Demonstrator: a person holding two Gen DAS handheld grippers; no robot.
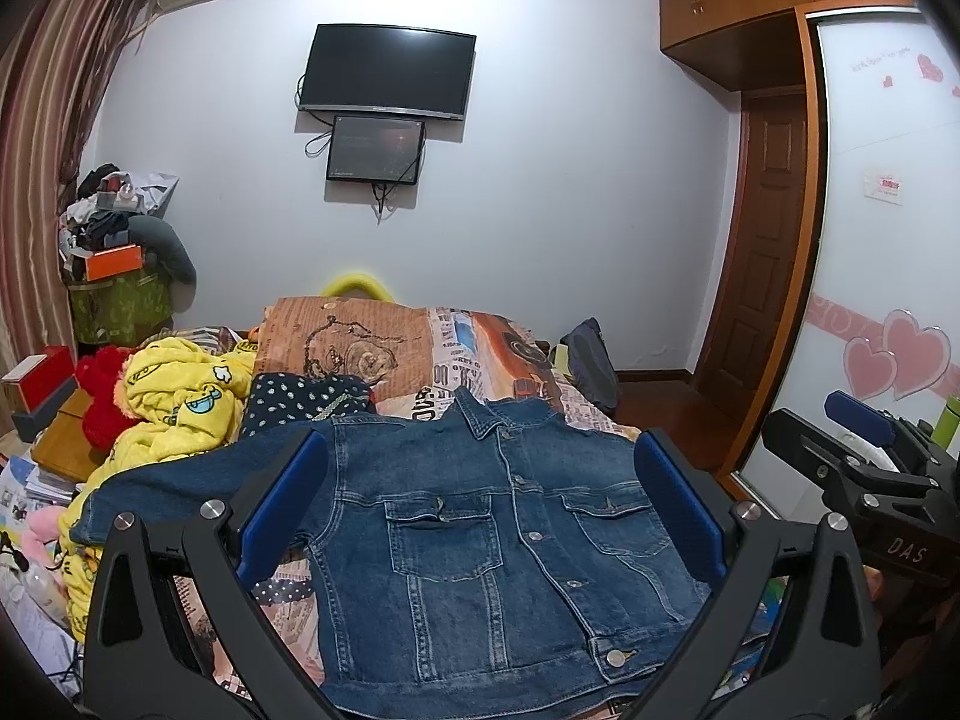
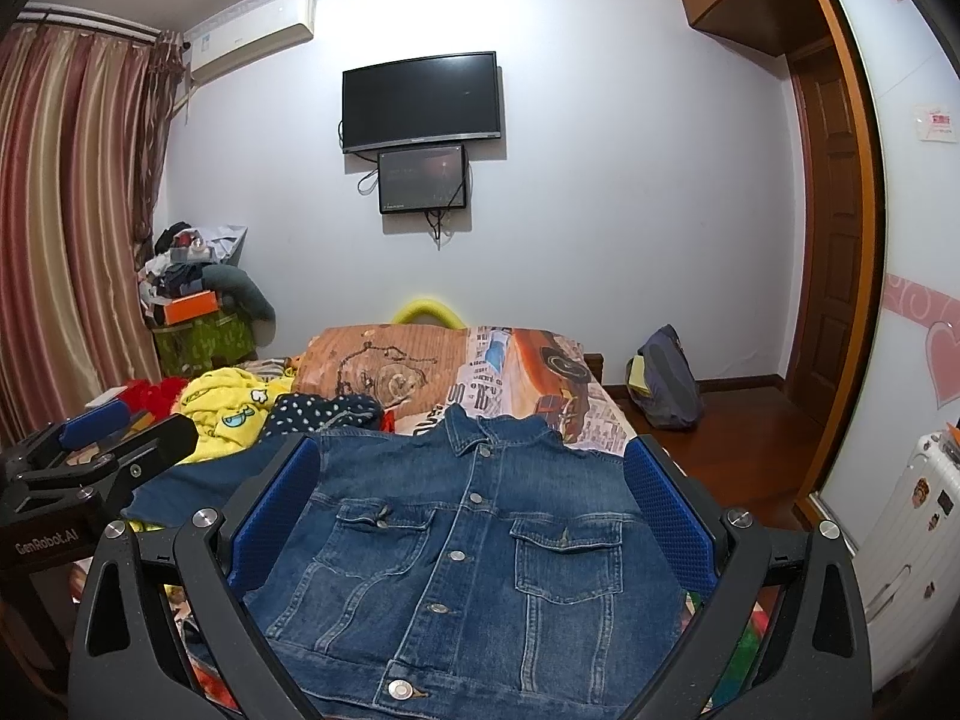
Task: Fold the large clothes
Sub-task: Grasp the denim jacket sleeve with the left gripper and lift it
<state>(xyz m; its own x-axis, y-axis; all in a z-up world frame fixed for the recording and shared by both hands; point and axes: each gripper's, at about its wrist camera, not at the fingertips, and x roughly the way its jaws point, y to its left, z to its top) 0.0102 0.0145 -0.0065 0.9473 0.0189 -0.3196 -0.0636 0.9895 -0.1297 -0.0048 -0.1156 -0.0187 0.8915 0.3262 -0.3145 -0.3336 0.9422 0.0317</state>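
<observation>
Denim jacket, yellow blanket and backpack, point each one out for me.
Denim jacket (image 2: 474,564): right wrist view, on the buttoned front.
Yellow blanket (image 1: 180,402): left wrist view, on the crumpled top.
Backpack (image 2: 666,384): right wrist view, on its grey side.

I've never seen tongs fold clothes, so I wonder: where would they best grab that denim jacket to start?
Probably at the sleeve: it lies spread out flat to the left of the jacket, whose front is up and buttoned. The left tongs, now open, could come from the left, pinch the cuff edge and carry it across the chest.
</observation>
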